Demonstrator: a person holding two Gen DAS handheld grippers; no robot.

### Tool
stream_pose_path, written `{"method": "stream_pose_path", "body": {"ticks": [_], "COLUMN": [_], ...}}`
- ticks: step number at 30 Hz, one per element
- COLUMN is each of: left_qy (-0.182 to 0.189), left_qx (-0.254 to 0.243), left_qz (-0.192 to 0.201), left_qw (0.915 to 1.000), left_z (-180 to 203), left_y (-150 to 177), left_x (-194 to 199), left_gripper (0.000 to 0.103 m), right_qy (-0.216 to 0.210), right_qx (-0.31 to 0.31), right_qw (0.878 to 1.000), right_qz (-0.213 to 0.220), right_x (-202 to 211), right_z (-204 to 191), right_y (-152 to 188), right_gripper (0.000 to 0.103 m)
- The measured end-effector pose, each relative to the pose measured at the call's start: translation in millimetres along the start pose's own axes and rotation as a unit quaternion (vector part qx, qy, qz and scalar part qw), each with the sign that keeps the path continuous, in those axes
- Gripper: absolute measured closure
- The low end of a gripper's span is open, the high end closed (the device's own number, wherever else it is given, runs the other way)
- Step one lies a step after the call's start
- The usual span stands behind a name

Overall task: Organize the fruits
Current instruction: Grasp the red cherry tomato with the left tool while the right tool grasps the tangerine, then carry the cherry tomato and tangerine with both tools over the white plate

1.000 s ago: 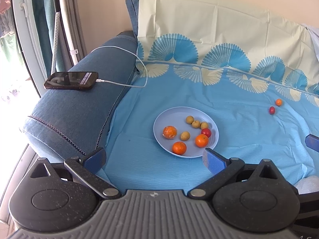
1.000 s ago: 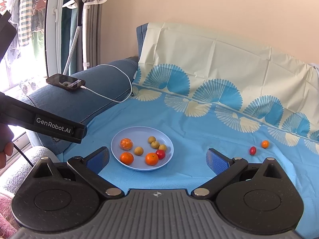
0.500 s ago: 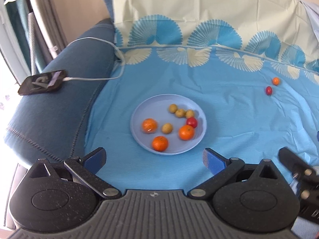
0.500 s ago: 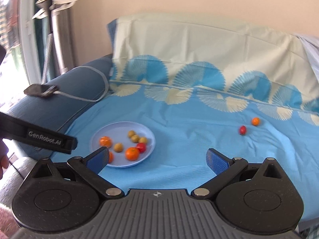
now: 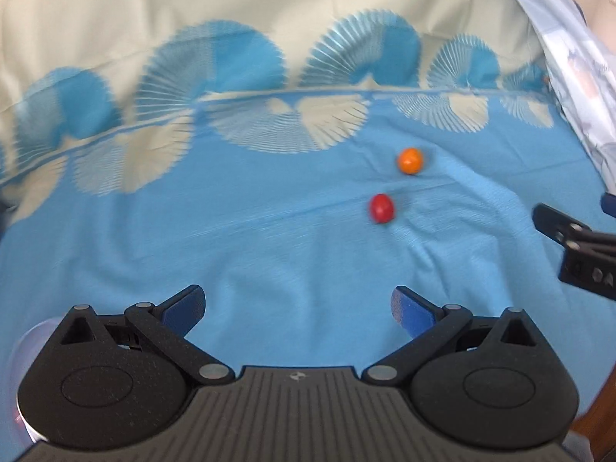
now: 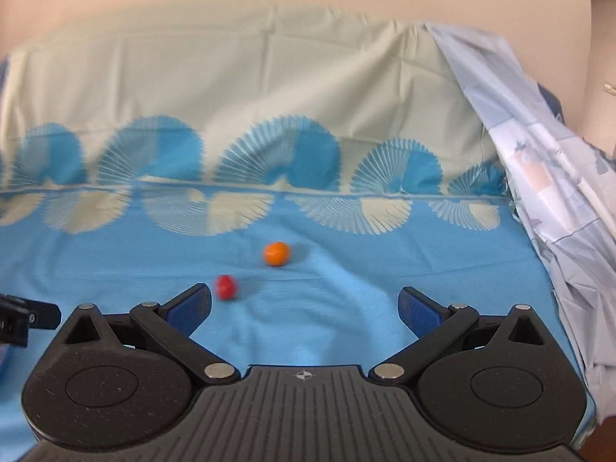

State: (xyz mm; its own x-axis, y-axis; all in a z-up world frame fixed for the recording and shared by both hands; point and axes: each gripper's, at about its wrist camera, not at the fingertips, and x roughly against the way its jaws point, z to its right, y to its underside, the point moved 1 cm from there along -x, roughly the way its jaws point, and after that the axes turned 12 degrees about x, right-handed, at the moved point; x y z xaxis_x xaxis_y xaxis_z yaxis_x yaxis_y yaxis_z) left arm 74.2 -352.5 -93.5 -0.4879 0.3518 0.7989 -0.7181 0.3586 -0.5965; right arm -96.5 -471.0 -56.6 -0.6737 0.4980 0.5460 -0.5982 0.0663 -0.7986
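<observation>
The blue sheet [image 6: 115, 269] is now seen without the plate. Both grippers [image 5: 296, 304] [image 6: 304, 306] have been turned toward two loose fruits, fingers wide open and empty. The orange fruit [image 6: 276, 253] and red fruit [image 6: 225, 287] can be picked next.

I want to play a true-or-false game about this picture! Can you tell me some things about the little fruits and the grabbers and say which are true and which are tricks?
1. The left gripper is open and empty. True.
2. The red fruit sits on a plate. False: it lies on the blue sheet.
3. The orange fruit lies farther from the grippers than the red one. True.
4. The right gripper is squeezing the red fruit. False: it is open, holding nothing.
5. The two fruits are touching. False: they lie apart.
</observation>
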Motion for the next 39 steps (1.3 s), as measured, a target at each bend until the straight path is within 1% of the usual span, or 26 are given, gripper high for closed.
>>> {"method": "stream_pose_path", "body": {"ticks": [1, 4, 7, 9, 11, 12, 14, 16, 17, 18, 19, 20, 21, 22, 24, 26, 29, 32, 34, 37, 39], "left_qy": [0.007, 0.011, 0.007, 0.007, 0.008, 0.010, 0.012, 0.017, 0.022, 0.027, 0.035, 0.048, 0.061, 0.067, 0.071, 0.069, 0.070, 0.065, 0.058, 0.051, 0.045], "left_qx": [-0.007, -0.026, -0.036, -0.043, -0.042, -0.040, -0.044, -0.050, -0.051, -0.052, -0.055, -0.060, -0.063, -0.062, -0.062, -0.059, -0.039, -0.024, -0.016, -0.003, 0.003], "left_qz": [-0.006, -0.022, -0.044, -0.050, -0.040, -0.030, -0.023, -0.012, -0.003, 0.006, 0.011, 0.011, 0.003, -0.005, -0.003, 0.004, 0.007, 0.017, 0.019, 0.021, 0.028], "left_qw": [0.9999, 0.9993, 0.9984, 0.9978, 0.9983, 0.9987, 0.9987, 0.9986, 0.9985, 0.9983, 0.9978, 0.9970, 0.9962, 0.9958, 0.9956, 0.9959, 0.9967, 0.9974, 0.9980, 0.9985, 0.9986], "left_z": [13.8, 43.4, 57.2, 57.6, 53.7, 52.8, 53.1, 53.9, 53.9, 53.9, 54.2, 55.5, 56.8, 58.0, 58.9, 55.3, 40.5, 22.6, 9.5, -14.4, -31.5], "left_y": [-5.8, -21.0, -30.5, -37.3, -42.5, -44.7, -48.1, -46.1, -44.3, -42.3, -41.6, -42.1, -42.8, -43.2, -41.5, -40.7, -40.2, -36.1, -32.3, -24.0, -15.5], "left_x": [-23.2, -86.2, -138.8, -162.0, -171.6, -173.0, -174.5, -173.3, -170.0, -163.6, -158.6, -154.4, -151.4, -148.3, -137.4, -121.5, -87.3, -46.2, -18.4, 28.4, 63.0], "left_gripper": [0.000, 0.000, 0.000, 0.000, 0.000, 0.000, 0.000, 0.002, 0.007, 0.020, 0.042, 0.057, 0.072, 0.073, 0.073, 0.073, 0.073, 0.073, 0.073, 0.073, 0.072], "right_qy": [-0.002, -0.043, -0.087, -0.117, -0.141, -0.146, -0.142, -0.144, -0.145, -0.144, -0.143, -0.150, -0.159, -0.162, -0.158, -0.144, -0.086, -0.065, -0.056, -0.061, -0.068], "right_qx": [-0.002, -0.004, -0.001, 0.000, 0.005, 0.009, 0.021, 0.043, 0.051, 0.056, 0.060, 0.060, 0.060, 0.061, 0.053, 0.016, -0.023, -0.068, -0.083, -0.099, -0.095], "right_qw": [1.000, 0.999, 0.994, 0.991, 0.988, 0.987, 0.988, 0.988, 0.988, 0.988, 0.988, 0.987, 0.985, 0.985, 0.986, 0.989, 0.996, 0.995, 0.995, 0.993, 0.993], "right_qz": [-0.011, -0.033, -0.061, -0.070, -0.068, -0.065, -0.052, -0.026, -0.018, -0.013, -0.010, -0.002, 0.004, 0.006, -0.005, -0.017, -0.022, -0.021, -0.021, -0.014, -0.004], "right_x": [-27.2, -107.9, -176.8, -212.8, -239.8, -250.6, -268.2, -276.2, -278.9, -280.2, -279.9, -276.4, -272.0, -269.1, -264.5, -259.4, -232.4, -188.0, -152.3, -94.0, -53.3], "right_z": [11.5, 35.6, 40.7, 36.6, 27.0, 21.9, 10.7, -0.3, -4.2, -6.5, -8.6, -7.6, -7.4, -8.9, -8.8, -1.0, 17.3, 37.4, 42.7, 40.3, 30.0], "right_y": [2.0, 8.5, 12.1, 12.4, 9.2, 7.2, 1.0, -4.7, -6.9, -8.4, -9.0, -8.8, -9.5, -10.7, -14.1, -14.6, -13.0, -8.6, -5.5, -2.7, -4.1], "right_gripper": [0.001, 0.001, 0.001, 0.001, 0.001, 0.001, 0.001, 0.001, 0.001, 0.001, 0.010, 0.028, 0.040, 0.062, 0.062, 0.062, 0.062, 0.062, 0.062, 0.062, 0.062]}}
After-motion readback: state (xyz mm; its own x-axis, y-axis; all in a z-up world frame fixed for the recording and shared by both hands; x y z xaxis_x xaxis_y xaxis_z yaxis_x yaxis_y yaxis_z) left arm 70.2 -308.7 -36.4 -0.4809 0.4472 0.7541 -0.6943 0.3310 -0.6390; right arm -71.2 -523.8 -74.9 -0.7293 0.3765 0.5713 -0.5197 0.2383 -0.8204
